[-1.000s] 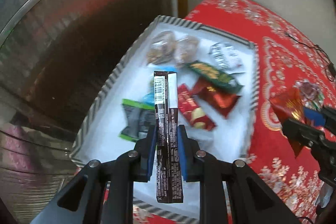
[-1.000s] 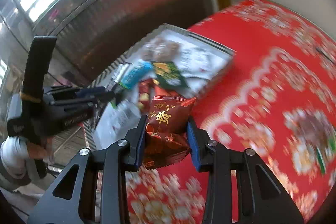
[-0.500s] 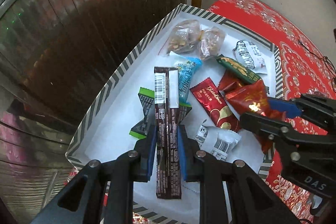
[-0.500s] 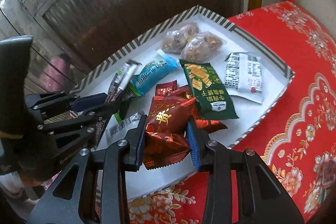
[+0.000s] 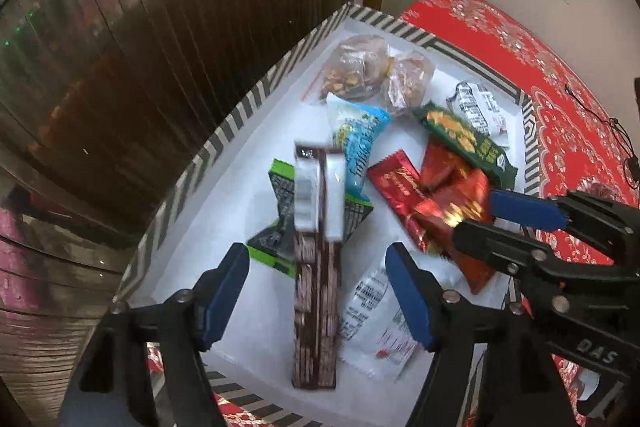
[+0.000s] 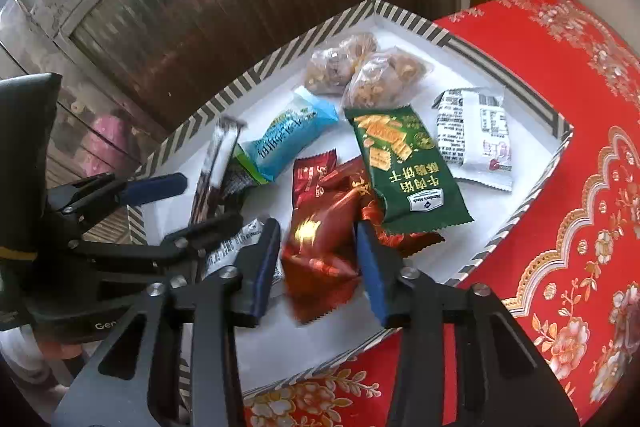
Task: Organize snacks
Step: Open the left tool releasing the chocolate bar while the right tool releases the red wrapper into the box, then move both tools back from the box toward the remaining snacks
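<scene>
A white tray with a striped rim (image 5: 224, 131) (image 6: 516, 227) holds several wrapped snacks. My left gripper (image 5: 318, 279) is open above the tray's near end; a long dark brown bar (image 5: 316, 267) is between its jaws, blurred and free of them. It also shows in the right wrist view (image 6: 214, 171). My right gripper (image 6: 316, 255) is open over the tray; a red and gold packet (image 6: 320, 255) sits blurred between its spread jaws, untouched. In the left wrist view the right gripper (image 5: 480, 215) stands at the right by that packet (image 5: 460, 207).
In the tray lie a green biscuit packet (image 6: 400, 167), a blue packet (image 6: 288, 143), two clear bags of nuts (image 6: 360, 71), a white packet (image 6: 476, 139) and a red bar (image 5: 396, 187). The tray sits on a red patterned tablecloth (image 6: 560, 107). A ribbed dark wall (image 5: 160, 47) stands behind.
Both grippers have opened. The left one let go of the dark brown bar and the right one let go of the red and gold packet, both over the tray.
</scene>
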The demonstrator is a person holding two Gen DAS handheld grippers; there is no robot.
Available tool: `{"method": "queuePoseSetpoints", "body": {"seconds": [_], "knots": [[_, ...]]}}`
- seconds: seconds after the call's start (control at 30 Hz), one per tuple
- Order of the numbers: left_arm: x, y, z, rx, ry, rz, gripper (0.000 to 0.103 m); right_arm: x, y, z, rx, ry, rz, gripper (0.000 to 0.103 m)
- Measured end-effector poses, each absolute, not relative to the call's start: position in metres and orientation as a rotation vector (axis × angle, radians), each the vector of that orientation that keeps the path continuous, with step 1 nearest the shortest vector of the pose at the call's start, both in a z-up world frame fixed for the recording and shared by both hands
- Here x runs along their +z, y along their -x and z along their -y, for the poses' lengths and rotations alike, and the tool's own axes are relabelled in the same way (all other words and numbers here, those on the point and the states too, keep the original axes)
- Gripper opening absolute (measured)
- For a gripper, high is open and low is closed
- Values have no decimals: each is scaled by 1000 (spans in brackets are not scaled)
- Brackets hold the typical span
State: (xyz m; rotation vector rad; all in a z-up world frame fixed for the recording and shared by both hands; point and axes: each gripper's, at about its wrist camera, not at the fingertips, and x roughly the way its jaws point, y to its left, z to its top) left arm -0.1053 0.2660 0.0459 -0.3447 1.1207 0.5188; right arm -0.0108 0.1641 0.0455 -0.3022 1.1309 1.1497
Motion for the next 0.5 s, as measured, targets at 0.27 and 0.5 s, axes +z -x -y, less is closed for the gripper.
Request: {"method": "queuePoseSetpoints", "body": {"seconds": [0.27, 0.5], "knots": [[71, 103, -255, 532, 243, -1078, 75, 73, 11, -134, 1116, 209, -1066, 44], [103, 97, -245, 525, 212, -969, 86, 86, 8, -93, 1041, 148, -1047, 44]]}}
